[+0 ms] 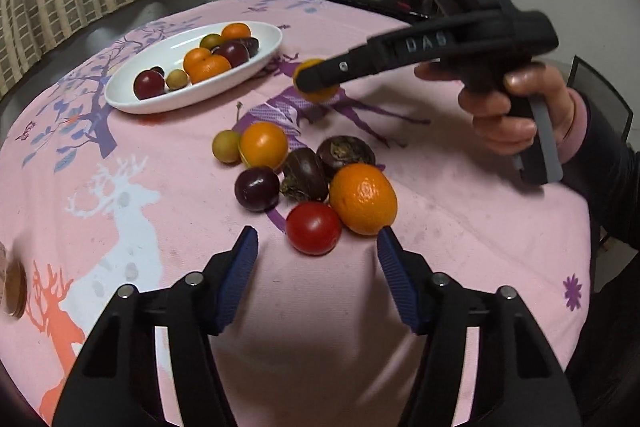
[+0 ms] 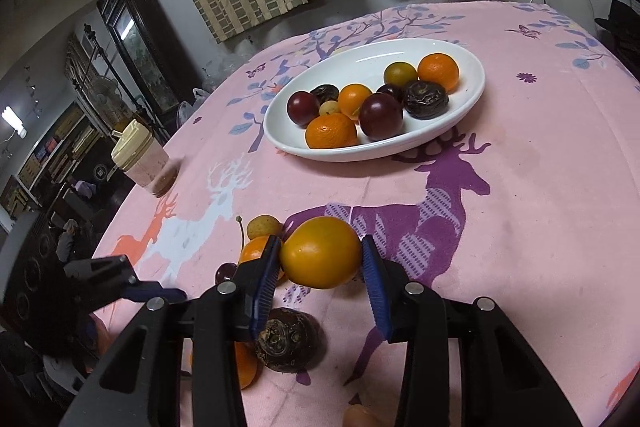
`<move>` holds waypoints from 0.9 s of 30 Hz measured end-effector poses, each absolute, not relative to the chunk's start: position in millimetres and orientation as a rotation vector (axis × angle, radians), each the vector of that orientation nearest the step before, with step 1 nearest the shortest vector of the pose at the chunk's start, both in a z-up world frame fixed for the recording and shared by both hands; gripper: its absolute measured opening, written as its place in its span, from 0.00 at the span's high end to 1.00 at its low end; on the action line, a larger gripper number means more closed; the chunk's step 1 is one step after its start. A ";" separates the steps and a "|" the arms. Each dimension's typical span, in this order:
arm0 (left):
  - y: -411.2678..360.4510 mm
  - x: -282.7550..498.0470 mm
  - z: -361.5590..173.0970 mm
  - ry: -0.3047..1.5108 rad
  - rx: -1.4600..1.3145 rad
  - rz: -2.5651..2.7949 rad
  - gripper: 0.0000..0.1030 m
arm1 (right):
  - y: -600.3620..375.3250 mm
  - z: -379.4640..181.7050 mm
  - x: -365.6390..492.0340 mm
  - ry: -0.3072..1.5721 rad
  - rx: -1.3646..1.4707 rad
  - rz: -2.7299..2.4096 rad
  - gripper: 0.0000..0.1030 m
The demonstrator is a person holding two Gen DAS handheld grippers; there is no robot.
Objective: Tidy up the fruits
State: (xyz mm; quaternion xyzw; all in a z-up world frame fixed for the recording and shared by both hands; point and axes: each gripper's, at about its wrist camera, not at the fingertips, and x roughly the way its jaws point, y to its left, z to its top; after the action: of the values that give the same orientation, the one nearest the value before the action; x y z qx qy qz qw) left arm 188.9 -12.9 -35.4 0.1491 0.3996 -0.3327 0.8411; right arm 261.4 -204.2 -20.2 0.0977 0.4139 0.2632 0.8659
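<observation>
The right tool (image 2: 320, 259) is held above the pink-clothed table (image 1: 460, 227), angled downward, by a hand (image 1: 516, 115) wrapped round its black grip. Its blue pads are pressed on both sides of a yellow-orange citrus fruit (image 2: 320, 251), which is lifted clear of the cloth. The left tool (image 1: 316, 251) is pointed down at a cluster of loose fruit; its jaws are about half open, nothing is gripped, and a red tomato-like fruit (image 1: 313, 228) lies on the cloth just ahead of the gap.

In the left wrist view, seven loose fruits are counted on the cloth — two orange citrus, two dark wrinkled fruits, one dark purple plum, one small yellow-green fruit and the red one. A white oval plate (image 1: 256, 67) lies further back, well apart from the cluster.

Nine fruits are counted on the plate (image 2: 472, 95) in the right wrist view — three oranges, three dark red plums, two dark wrinkled fruits visible as such, and a green-yellow one; a small pale fruit is partly hidden among them. Only this view shows a lidded cup (image 2: 140, 163) near the table's edge. Only the left view shows the hand and a dark sleeve (image 1: 608, 179).
</observation>
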 end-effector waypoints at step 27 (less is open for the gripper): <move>-23.9 198.7 -47.5 0.831 0.388 -0.673 0.66 | -206.6 -17.1 259.8 0.857 0.200 0.533 0.60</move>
State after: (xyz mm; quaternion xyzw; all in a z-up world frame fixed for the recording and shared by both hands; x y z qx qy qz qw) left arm 198.7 -23.9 -47.5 0.1839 0.3934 -0.3185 0.8426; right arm 259.8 -206.6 -17.1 0.0959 0.4099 0.2547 0.8706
